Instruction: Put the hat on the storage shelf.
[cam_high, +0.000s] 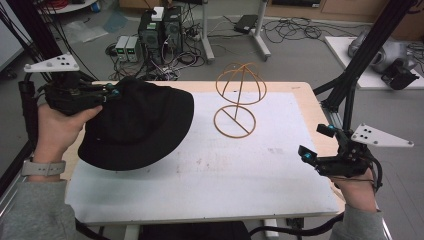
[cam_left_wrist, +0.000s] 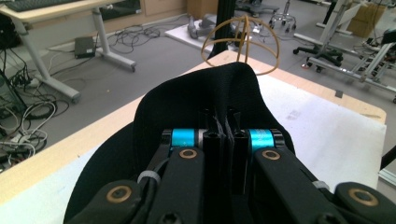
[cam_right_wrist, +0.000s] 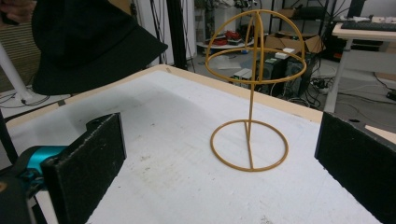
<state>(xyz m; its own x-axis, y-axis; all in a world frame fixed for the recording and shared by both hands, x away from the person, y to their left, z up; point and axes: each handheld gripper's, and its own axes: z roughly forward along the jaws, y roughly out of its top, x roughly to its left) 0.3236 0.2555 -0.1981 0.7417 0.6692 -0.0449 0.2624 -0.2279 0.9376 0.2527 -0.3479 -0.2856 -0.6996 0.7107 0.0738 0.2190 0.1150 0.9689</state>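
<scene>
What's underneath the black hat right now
The black hat hangs off the table in the left gripper, shut on its brim. Below it lies the white mat, shadowed in the right gripper view. The strip directly beneath stays hidden from above.

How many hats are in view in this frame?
1. A black hat, lifted off the table's left side, clamped in the left gripper. The wire hat stand is bare; none looks hidden.

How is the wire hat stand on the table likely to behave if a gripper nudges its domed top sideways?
The wire hat stand probably tips easily: one thin upright carries a wide dome above a flat ring base. It looks light, being open wire throughout, so it may well slide across the white mat before it falls.
</scene>
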